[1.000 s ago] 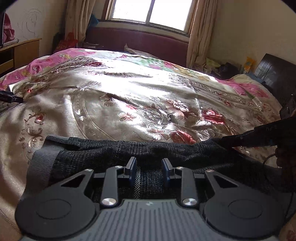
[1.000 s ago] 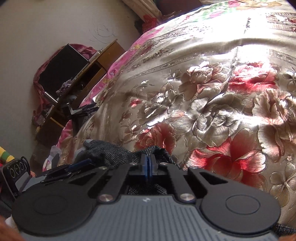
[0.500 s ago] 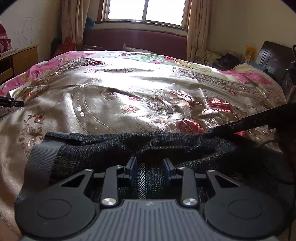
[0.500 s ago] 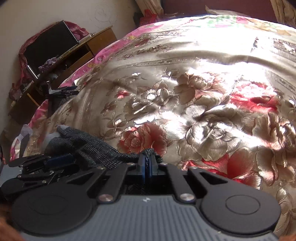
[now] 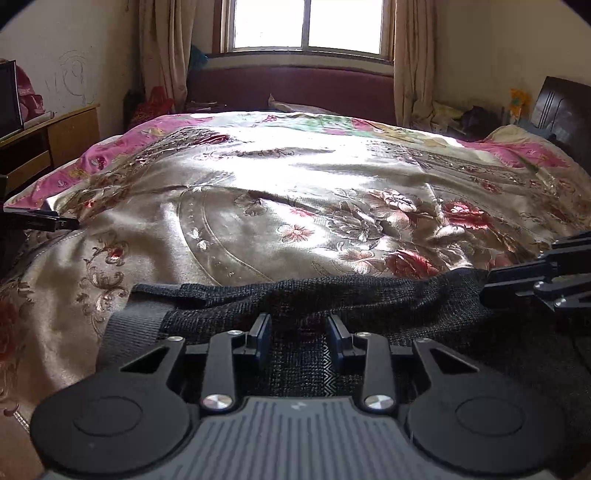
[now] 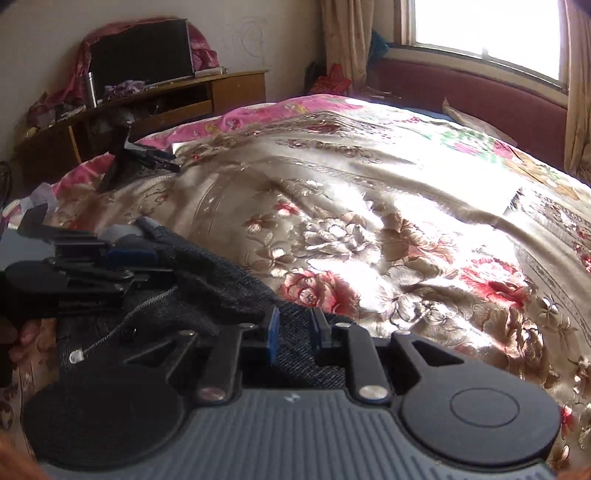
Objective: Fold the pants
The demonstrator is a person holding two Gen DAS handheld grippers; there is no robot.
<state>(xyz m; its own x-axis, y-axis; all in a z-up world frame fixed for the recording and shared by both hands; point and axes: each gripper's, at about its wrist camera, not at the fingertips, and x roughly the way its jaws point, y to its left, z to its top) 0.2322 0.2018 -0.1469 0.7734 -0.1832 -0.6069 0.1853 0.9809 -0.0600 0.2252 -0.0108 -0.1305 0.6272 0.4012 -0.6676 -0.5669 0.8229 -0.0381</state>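
Note:
Dark knit pants (image 5: 369, 299) lie in a band across the near edge of the bed, with a grey waistband (image 5: 133, 325) at the left end. My left gripper (image 5: 299, 339) sits low over the pants with its fingers apart and the cloth lying flat between them. My right gripper (image 6: 293, 332) is at the right end of the pants (image 6: 221, 288). Its jaws are opening, and cloth lies between the pads without being pinched. From the left wrist view the right gripper (image 5: 487, 290) shows side-on at the cloth's right end. The left gripper (image 6: 125, 254) appears at the far left in the right wrist view.
The bed (image 5: 295, 206) wears a shiny floral cover and stretches away to a window (image 5: 306, 22) and curtains. A wooden desk (image 6: 177, 99) with a dark screen stands to the left. A black clamp-like stand (image 6: 140, 155) sits on the bed's left edge. A dark headboard (image 5: 565, 107) is at the right.
The right gripper rolled towards level, slid along the bed and its shut jaws parted, releasing the pants' edge. The left gripper stayed in place, tilting slightly.

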